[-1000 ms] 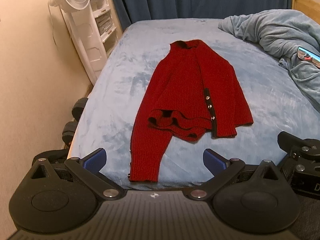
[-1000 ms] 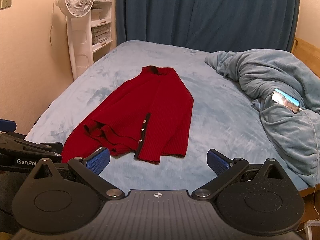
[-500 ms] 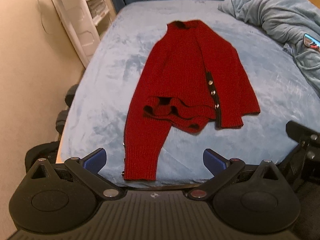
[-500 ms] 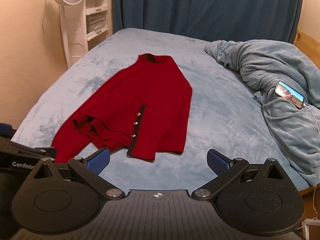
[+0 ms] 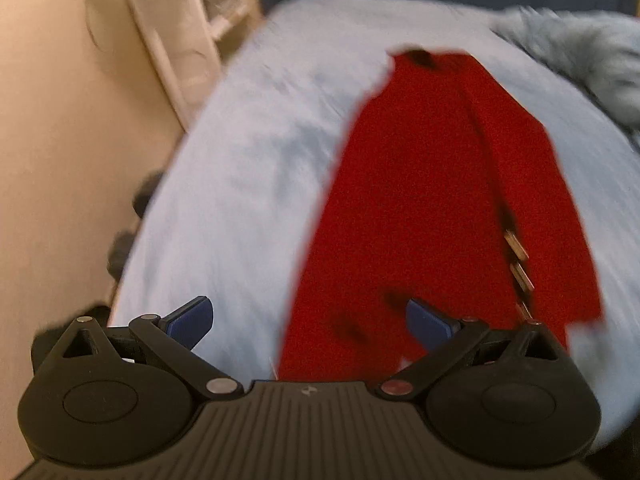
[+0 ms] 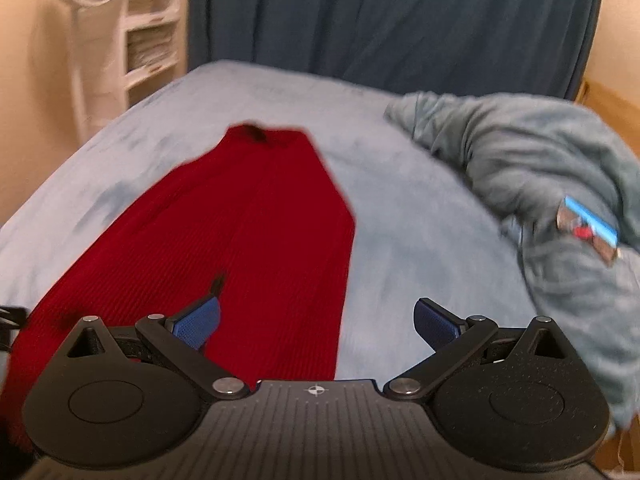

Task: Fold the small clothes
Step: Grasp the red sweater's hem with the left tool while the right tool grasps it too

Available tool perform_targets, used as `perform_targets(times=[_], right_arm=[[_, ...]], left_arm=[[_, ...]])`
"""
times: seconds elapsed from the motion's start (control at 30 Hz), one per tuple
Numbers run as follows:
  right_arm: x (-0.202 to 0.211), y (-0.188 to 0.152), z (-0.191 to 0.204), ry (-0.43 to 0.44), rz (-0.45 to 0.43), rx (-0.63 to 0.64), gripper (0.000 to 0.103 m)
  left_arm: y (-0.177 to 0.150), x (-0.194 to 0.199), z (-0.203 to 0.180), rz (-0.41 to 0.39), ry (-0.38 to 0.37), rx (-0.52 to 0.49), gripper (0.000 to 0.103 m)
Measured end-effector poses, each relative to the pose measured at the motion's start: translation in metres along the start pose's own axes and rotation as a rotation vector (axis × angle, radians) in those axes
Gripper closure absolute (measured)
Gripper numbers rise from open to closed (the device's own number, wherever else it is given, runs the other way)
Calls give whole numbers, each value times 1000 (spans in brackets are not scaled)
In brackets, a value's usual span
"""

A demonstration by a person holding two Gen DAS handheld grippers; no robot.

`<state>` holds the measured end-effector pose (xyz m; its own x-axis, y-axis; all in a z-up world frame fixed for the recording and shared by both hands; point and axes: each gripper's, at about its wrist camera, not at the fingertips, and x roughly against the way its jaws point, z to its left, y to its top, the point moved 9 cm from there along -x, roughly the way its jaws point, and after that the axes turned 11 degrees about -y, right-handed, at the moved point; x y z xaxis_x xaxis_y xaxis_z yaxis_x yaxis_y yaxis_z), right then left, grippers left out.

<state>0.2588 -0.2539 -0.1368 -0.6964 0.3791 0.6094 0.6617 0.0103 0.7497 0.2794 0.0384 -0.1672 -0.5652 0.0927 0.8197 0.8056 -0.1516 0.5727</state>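
Both claws, the left claw [image 5: 308, 322] and right claw [image 6: 318, 320], released and empty, have dropped from a second ago toward the near hem of the red cardigan [image 5: 432, 200] lying on the bed [image 5: 240, 168], suggesting a first grasp is imminent.

The left tool [image 5: 307, 326], jaws spread, hangs over the red cardigan [image 5: 432, 200] on the bed [image 5: 240, 184].

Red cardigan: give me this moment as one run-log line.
stage: approach | left gripper: open, empty | right gripper: open, empty | red cardigan: flat on bed, unfolded, ungrasped | views: motion-blurred
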Motion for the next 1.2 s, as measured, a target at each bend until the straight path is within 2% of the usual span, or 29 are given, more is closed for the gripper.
perform_targets(times=[0.1, 0.2, 0.3, 0.4, 0.43, 0.47, 0.5, 0.53, 0.57, 0.63, 0.8, 0.83, 0.9, 0.93, 0.97, 1.0, 1.03, 1.07, 1.1, 1.2], right_arm=[[-59, 36, 11, 1, -37, -7, 1], [-121, 57, 36, 28, -17, 26, 1], [-182, 68, 68, 78, 73, 9, 6], [-233, 71, 95, 130, 203, -45, 13], [-246, 69, 101, 134, 243, -55, 25], [-259, 66, 104, 136, 281, -61, 65], [-266, 63, 102, 133, 307, -65, 89], [-270, 61, 95, 140, 334, -81, 95], [-268, 64, 78, 138, 331, -115, 96], [-262, 71, 41, 90, 282, -104, 97], [-267, 83, -97, -304, 113, 35, 97], [-270, 85, -117, -329, 116, 25, 97], [-273, 90, -140, -318, 141, -55, 97], [-272, 92, -143, -313, 137, -67, 97], [-271, 95, -141, -314, 123, -63, 97], [-270, 97, -137, -315, 107, -50, 97], [-268, 100, -133, -314, 91, -35, 97], [-263, 103, -129, -313, 70, -26, 97], [-255, 109, -129, -309, 48, -24, 97], [-217, 131, -134, -310, -61, -29, 97]], left_arm=[[50, -48, 25, -44, 44, 31, 0], [74, -102, 39, 5, 1, 71, 0], [84, -157, 42, 109, -64, 129, 0], [82, -191, 33, 192, -139, 136, 0], [80, -197, 29, 210, -143, 125, 0], [81, -205, 25, 223, -141, 114, 0], [83, -210, 23, 228, -136, 108, 0], [87, -214, 22, 227, -140, 107, 0], [90, -217, 22, 222, -145, 107, 0], [97, -222, 20, 216, -159, 106, 0], [110, -246, 12, 236, -150, 106, 0], [113, -249, 9, 241, -142, 104, 0], [120, -254, 3, 253, -127, 96, 1], [124, -253, 0, 244, -127, 80, 14], [129, -250, -8, 224, -150, 44, 53], [135, -243, -19, 195, -195, 14, 87], [140, -237, -24, 172, -184, 4, 96], [146, -227, -24, 138, -128, -9, 97], [150, -220, -23, 114, -109, -8, 97], [163, -185, -2, 30, -94, 52, 97]])
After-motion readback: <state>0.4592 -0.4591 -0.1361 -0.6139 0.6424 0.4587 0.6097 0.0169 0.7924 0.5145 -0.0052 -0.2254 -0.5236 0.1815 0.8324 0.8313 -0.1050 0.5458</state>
